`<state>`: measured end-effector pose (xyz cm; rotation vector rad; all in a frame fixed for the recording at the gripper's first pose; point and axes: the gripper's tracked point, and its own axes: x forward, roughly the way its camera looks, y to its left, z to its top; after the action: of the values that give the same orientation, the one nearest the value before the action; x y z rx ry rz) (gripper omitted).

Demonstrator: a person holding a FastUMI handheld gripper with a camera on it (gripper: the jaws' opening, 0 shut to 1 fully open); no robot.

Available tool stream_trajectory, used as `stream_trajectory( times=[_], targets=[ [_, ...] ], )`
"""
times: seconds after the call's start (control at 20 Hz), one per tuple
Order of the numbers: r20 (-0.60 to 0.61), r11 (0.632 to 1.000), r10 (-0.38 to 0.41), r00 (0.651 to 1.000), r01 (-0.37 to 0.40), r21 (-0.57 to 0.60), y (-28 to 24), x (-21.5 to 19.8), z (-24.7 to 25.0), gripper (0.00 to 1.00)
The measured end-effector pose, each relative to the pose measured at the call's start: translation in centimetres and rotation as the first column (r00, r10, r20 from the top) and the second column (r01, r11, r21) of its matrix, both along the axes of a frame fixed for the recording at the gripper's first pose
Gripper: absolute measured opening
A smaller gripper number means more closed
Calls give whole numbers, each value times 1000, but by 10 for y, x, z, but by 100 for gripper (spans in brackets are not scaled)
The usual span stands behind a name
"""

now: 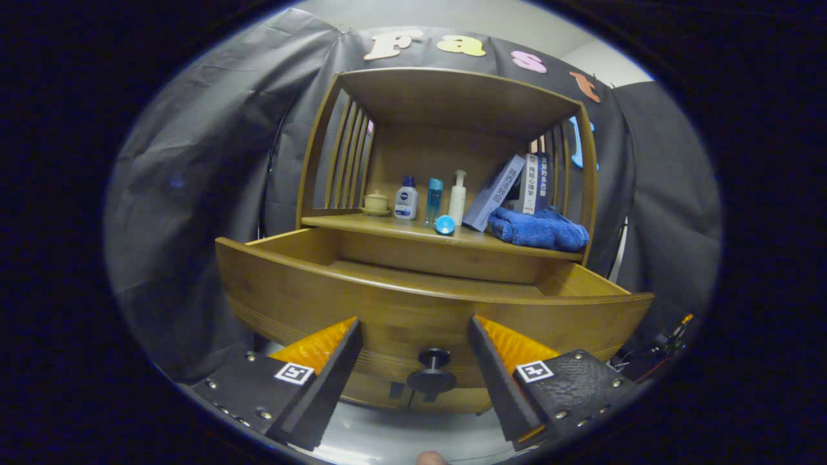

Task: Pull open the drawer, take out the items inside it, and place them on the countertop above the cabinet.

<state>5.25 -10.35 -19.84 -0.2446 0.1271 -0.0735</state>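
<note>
The wooden cabinet's drawer (pixel 413 303) stands pulled out toward me, its curved front panel just ahead of my fingers. Its dark round knob (pixel 433 371) sits between my two fingers, with a gap on each side. My gripper (pixel 414 321) is open and holds nothing. The drawer's front panel hides its floor, so I cannot see what lies inside; only the inner back and side walls show. Above the drawer is the countertop (pixel 336 221).
On the countertop stand a small lidded cup (pixel 376 202), a white and blue bottle (pixel 406 199), a slim blue bottle (pixel 434 200), a white pump bottle (pixel 457 197), a blue round cap (pixel 444 225), leaning books (pixel 517 187) and a blue towel (pixel 539 229). Slatted side rails and a top board enclose it.
</note>
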Motion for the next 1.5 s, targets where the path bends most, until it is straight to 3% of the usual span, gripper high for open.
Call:
stream_trajectory(
  times=[0.5,1.0,1.5],
  targets=[
    [32,994,-74,997,76,-75,-12,13,-2,98],
    [69,999,-47,997,48,-5,-13,33,8,100],
    [95,998,-59,994,56,34,-13,80,3,100]
  ],
)
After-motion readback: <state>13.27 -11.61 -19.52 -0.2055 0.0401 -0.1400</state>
